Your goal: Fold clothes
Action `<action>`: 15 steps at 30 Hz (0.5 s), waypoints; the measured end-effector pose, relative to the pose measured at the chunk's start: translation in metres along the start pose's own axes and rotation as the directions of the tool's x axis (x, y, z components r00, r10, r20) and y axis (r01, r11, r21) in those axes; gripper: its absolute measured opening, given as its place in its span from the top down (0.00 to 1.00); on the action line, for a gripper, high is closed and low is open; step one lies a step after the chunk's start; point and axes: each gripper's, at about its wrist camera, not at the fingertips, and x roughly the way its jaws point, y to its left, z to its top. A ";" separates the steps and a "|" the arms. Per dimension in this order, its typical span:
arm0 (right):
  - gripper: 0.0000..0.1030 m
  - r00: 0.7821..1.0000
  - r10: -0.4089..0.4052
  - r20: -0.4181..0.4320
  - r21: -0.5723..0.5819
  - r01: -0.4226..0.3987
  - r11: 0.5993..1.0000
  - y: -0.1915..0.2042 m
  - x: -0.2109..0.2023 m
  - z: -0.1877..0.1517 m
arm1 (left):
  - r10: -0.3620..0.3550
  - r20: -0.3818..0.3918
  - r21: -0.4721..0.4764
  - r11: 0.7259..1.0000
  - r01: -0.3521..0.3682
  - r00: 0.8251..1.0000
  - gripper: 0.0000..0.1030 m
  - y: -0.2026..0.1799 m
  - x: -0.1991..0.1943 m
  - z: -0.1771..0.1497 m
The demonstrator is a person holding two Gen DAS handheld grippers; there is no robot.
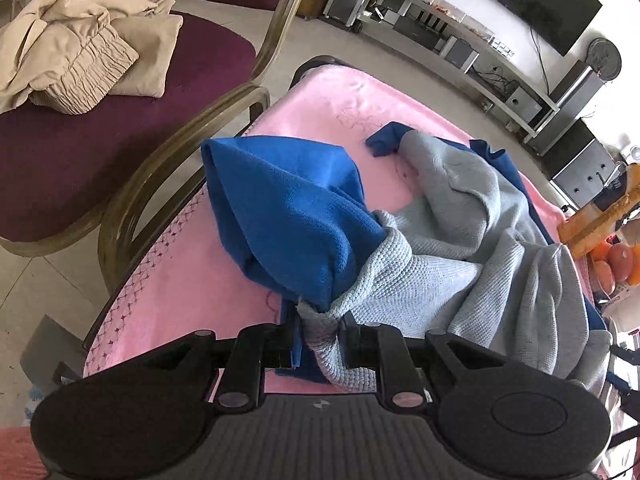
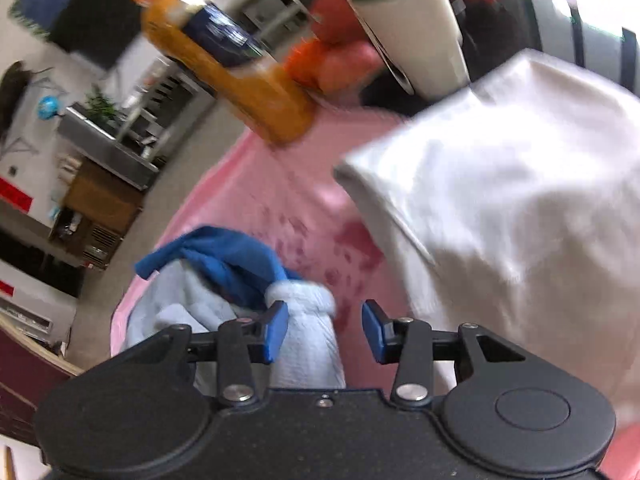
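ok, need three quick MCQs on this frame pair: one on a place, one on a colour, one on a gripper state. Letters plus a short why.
1. Where does the beige clothing lie?
A. on the maroon chair seat
B. on the pink cloth
C. on the floor

2. What colour is the garment's outer face?
A. red
B. blue
C. green

3. How does the left gripper stand?
A. open, nothing in it
B. shut on the garment
C. out of view

Answers:
1 A: the beige clothing sits on the chair seat, off the pink cloth.
2 B: the garment shows blue outside, with a grey knit lining.
3 B: the left gripper has its jaws pinching a bunched fold.
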 end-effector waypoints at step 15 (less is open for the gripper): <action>0.78 0.974 0.036 -0.224 -0.542 -0.155 0.826 0.111 0.066 -0.062 | 0.031 -0.046 -0.012 0.999 -0.032 0.998 0.83 0.004 0.013 0.000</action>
